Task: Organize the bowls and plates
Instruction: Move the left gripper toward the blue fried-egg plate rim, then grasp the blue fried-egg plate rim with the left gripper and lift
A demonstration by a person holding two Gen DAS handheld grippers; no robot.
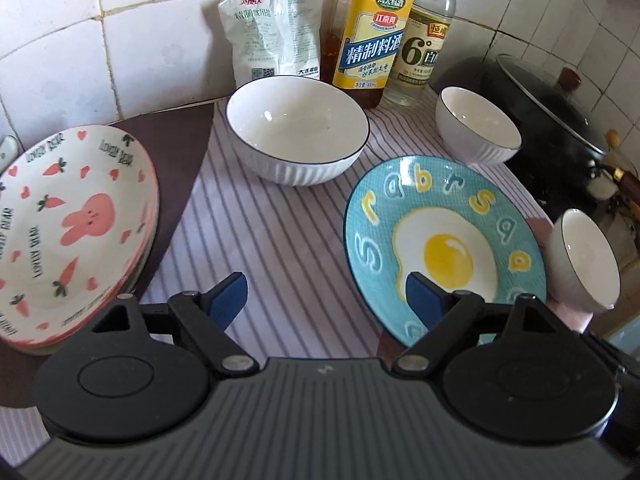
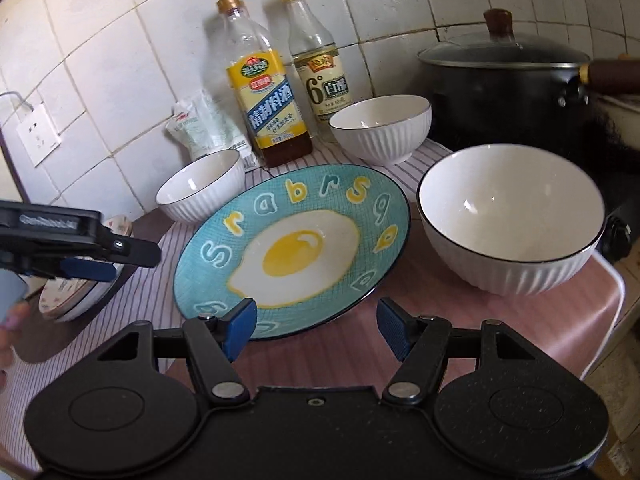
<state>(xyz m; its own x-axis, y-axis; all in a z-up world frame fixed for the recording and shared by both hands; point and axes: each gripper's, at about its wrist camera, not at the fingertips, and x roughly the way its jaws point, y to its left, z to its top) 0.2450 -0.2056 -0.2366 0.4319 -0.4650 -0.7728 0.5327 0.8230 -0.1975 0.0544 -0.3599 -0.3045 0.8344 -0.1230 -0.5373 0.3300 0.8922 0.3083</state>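
A blue fried-egg plate lies on the striped mat. A stack of pink rabbit plates sits at the left. Three white ribbed bowls stand around: a large one, one at the back, one at the right. My left gripper is open and empty above the mat, its right finger over the blue plate's near rim; it also shows in the right wrist view. My right gripper is open and empty at the blue plate's near edge.
Two bottles and a white bag stand against the tiled wall. A black lidded pot is at the back right. A wall socket is at the left. The counter edge drops off at the right.
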